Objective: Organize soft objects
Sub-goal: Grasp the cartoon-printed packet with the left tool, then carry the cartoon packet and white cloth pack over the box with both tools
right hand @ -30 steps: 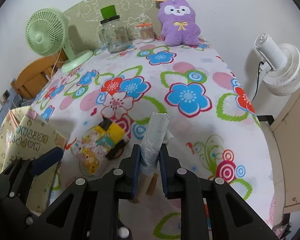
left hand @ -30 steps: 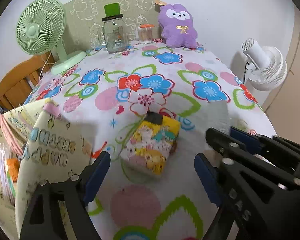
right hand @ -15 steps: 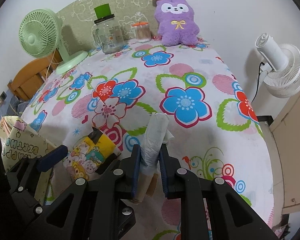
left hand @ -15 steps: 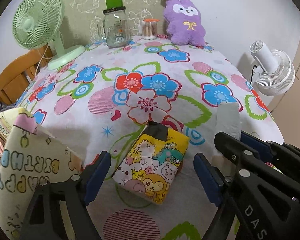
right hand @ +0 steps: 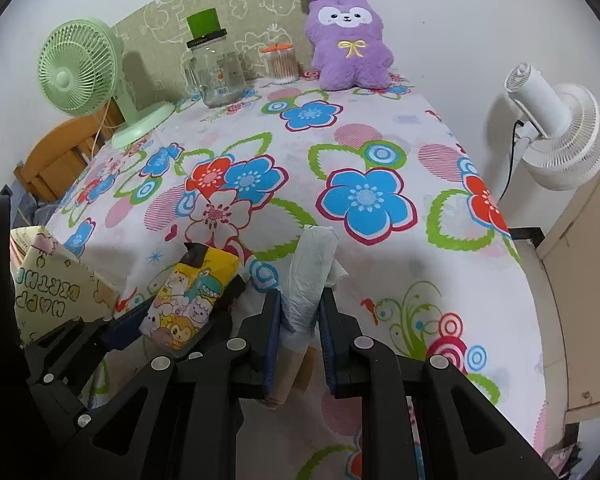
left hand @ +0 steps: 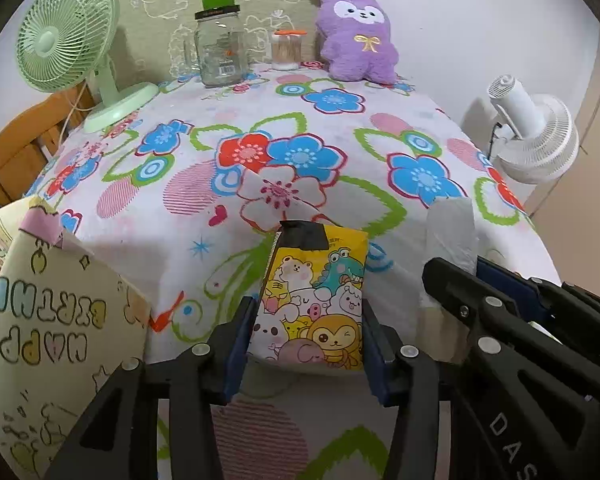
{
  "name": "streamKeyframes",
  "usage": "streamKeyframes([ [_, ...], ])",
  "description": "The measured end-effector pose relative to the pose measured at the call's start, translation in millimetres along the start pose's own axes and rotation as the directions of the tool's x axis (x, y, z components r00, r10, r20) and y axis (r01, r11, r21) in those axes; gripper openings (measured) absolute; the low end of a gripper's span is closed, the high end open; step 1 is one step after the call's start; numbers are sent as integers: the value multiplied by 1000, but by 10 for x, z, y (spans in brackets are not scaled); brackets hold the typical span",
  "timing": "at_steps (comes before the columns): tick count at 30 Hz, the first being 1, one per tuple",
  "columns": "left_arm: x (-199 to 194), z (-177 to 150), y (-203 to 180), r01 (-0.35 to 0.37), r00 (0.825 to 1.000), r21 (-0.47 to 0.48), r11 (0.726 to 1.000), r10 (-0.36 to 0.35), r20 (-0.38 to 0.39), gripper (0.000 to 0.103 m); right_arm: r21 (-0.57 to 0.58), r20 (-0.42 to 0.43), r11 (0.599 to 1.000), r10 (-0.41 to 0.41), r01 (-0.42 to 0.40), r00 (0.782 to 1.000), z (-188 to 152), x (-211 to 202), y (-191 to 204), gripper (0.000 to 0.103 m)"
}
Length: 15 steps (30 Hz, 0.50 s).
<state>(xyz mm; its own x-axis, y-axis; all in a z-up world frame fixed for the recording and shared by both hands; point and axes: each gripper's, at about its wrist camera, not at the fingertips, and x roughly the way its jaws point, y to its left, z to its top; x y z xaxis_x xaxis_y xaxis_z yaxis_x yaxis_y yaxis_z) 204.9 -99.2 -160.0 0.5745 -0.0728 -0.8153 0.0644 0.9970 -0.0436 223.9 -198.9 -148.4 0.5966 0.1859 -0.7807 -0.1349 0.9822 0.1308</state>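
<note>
A yellow cartoon-print tissue pack (left hand: 320, 280) lies on the flowered tablecloth (left hand: 180, 184) near its front edge. My left gripper (left hand: 307, 312) is closing on it, and its blue pads touch both long sides of the pack. From the right wrist view the pack (right hand: 192, 292) sits tilted between those fingers. My right gripper (right hand: 300, 300) is shut on a white soft bundle (right hand: 314, 264) that sticks up between its pads. That bundle (left hand: 452, 232) also shows at the right of the left wrist view. A purple plush toy (left hand: 356, 40) sits at the table's far edge.
A "Happy Birthday" gift bag (left hand: 52, 320) stands open at the near left, off the table's edge. A green fan (left hand: 68, 32), a glass jar (left hand: 220, 52) and a cotton swab jar (left hand: 287, 50) line the back. A white fan (left hand: 536, 140) stands beyond the right edge.
The left gripper's jaws have drawn in from wide apart to the sides of the cartoon pack, and the pack now lies straight between them. The right gripper keeps its hold on the white bundle.
</note>
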Motion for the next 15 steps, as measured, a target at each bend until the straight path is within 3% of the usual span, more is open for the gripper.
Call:
streamKeyframes([
  [15, -459, -169, -75, 5, 998, 28, 1000, -7, 67, 49, 19, 56, 1000, -11, 10, 998, -182, -446, 37, 22],
])
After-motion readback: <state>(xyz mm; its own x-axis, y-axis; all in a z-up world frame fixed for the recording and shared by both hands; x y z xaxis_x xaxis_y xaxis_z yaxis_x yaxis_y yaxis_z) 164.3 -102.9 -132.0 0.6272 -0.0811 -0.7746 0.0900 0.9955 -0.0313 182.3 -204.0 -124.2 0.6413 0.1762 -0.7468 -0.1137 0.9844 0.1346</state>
